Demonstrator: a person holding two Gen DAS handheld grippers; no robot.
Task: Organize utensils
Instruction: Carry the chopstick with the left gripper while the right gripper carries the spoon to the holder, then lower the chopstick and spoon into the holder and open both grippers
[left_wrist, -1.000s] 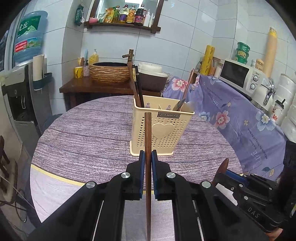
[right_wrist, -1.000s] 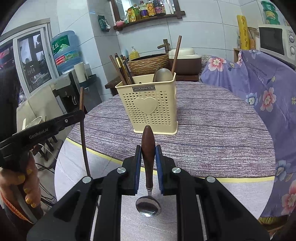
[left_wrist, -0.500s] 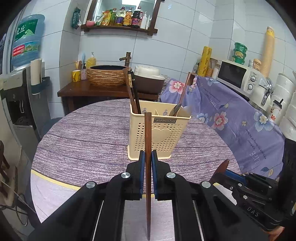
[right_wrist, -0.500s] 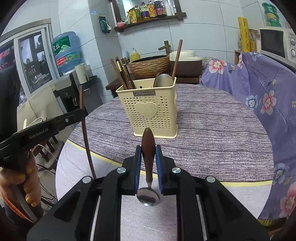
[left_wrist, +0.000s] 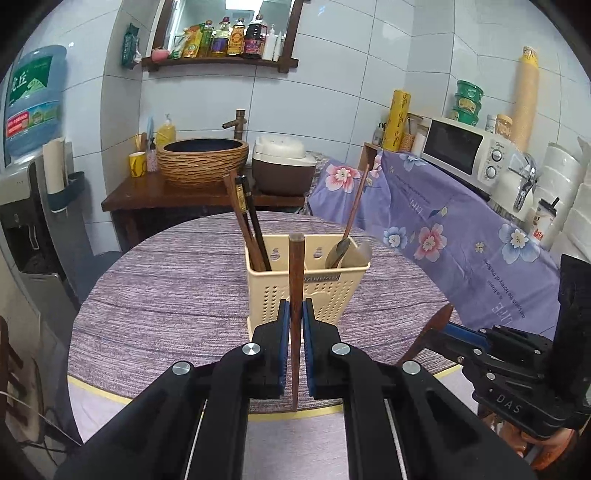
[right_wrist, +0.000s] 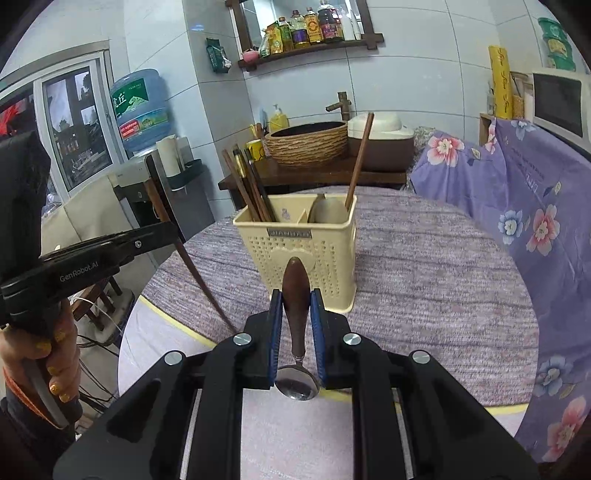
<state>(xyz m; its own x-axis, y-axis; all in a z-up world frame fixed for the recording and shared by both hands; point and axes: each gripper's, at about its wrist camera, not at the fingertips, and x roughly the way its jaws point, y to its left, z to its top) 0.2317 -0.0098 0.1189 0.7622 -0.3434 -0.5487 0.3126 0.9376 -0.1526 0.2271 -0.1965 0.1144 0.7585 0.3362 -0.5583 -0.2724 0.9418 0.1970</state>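
**Q:** What is the task status?

**A:** I am reading it as partly done. The cream plastic holder (left_wrist: 308, 284) is already carrying dark chopsticks (left_wrist: 248, 221) in its left compartment and a wooden-handled spoon (left_wrist: 343, 242) in its right one. Two pieces are not yet stowed, and I am holding both above the near edge of the surface (left_wrist: 166, 295), short of the holder.

**Q:** What are your fingers doing?

**A:** My left gripper (left_wrist: 294, 339) is clamping a single brown wooden chopstick (left_wrist: 295, 280), standing near upright. My right gripper (right_wrist: 296, 325) is clamping the wooden handle of a second spoon (right_wrist: 295, 295), handle forward, steel bowl hanging back toward the camera.

**Q:** What are the materials and shapes?

**A:** The holder is a rectangular box, perforated with small holes, bearing a raised heart and a nameplate. The chopstick is slim and square-ended. The spoon handle is rounded, dark, smooth; its bowl is polished metal. The surface is round, under a purple woven-look cloth.
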